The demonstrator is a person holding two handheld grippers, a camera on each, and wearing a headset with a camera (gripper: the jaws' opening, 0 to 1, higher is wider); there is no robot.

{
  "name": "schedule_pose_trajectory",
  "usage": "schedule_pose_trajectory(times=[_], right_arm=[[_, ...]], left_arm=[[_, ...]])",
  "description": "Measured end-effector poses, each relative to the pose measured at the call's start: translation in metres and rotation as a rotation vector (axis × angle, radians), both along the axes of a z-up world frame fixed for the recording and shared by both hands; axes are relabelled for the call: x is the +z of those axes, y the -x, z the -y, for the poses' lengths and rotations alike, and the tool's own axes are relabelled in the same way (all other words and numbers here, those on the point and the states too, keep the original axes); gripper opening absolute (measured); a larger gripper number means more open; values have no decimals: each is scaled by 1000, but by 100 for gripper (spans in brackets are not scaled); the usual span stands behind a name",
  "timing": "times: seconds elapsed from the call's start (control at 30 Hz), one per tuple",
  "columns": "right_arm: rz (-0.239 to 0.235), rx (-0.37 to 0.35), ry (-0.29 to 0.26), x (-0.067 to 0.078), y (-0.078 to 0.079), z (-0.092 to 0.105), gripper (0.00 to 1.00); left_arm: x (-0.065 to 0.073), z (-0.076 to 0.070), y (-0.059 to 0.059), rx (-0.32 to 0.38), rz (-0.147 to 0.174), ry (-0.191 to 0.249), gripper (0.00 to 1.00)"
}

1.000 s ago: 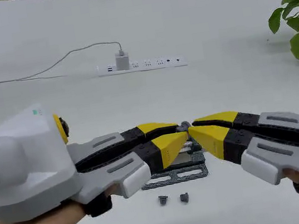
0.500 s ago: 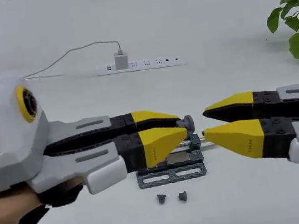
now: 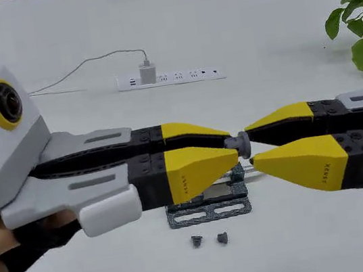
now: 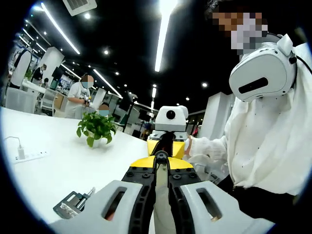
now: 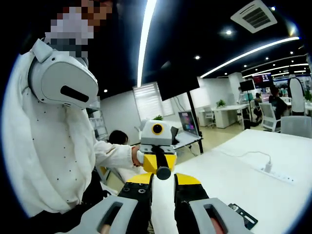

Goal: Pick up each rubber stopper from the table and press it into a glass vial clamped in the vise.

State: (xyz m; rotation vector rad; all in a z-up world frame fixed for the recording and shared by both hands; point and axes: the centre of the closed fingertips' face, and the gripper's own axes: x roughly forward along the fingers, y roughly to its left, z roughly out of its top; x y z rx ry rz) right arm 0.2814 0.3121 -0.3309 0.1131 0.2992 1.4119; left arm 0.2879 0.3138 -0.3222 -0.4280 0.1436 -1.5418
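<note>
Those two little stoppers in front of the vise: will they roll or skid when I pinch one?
Both stoppers look tiny beside the vise, so probably very light and easily knocked away. The table looks smooth, so they may skid. They seem stubby, likelier to tip than roll, though too small to be sure.
</note>
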Motion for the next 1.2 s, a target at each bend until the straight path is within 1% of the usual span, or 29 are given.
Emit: schedule_pose_trajectory(times=[0.4, 0.53, 0.67, 0.77, 0.83, 0.97, 1.1, 1.2], right_arm=[[-6, 17, -40, 7, 2, -1, 7], [-6, 18, -41, 7, 2, -1, 7], [-8, 28, -51, 9, 3, -1, 7], [-3, 34, -50, 10, 3, -1, 7], [4, 36, -51, 12, 3, -2, 6], [18, 33, -43, 12, 2, -2, 6], [29, 30, -38, 13, 1, -2, 5], [29, 29, -31, 12, 0, -2, 5]], left_arm=[[4, 1, 2, -25, -7, 22, 3], [4, 1, 2, -27, -10, 21, 3], [6, 0, 3, -35, -20, 35, 3], [7, -1, 3, -40, -24, 42, 3], [8, -1, 3, -44, -32, 51, 3], [8, -1, 1, -43, -37, 53, 3], [9, -2, 1, -41, -39, 59, 3], [8, -2, 1, -39, -36, 57, 3]])
